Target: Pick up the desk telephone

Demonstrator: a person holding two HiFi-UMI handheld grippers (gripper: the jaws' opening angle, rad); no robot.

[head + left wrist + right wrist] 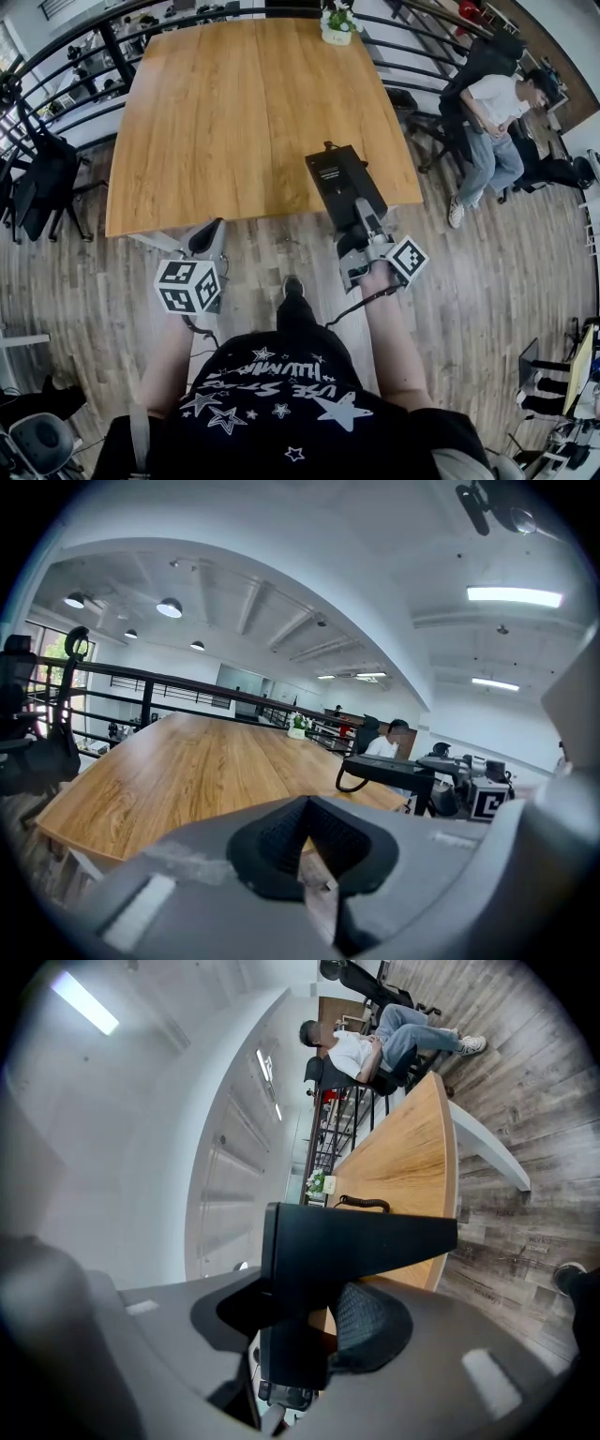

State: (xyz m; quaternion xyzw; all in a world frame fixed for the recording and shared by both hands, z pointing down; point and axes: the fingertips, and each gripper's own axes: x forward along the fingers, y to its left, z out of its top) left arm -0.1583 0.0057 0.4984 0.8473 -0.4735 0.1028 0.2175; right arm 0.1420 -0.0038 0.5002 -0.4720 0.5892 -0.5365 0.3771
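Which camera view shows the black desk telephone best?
The head view: the whole desk telephone shows from above, held by the right gripper at the table edge. The right gripper view shows it too close, edge-on; the left gripper view shows only its thin side.

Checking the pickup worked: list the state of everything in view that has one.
desk telephone: held by the right gripper, lifted over the table's near edge.
right gripper: shut on the desk telephone.
left gripper: fingers together, empty.
potted plant: upright at the table's far edge.
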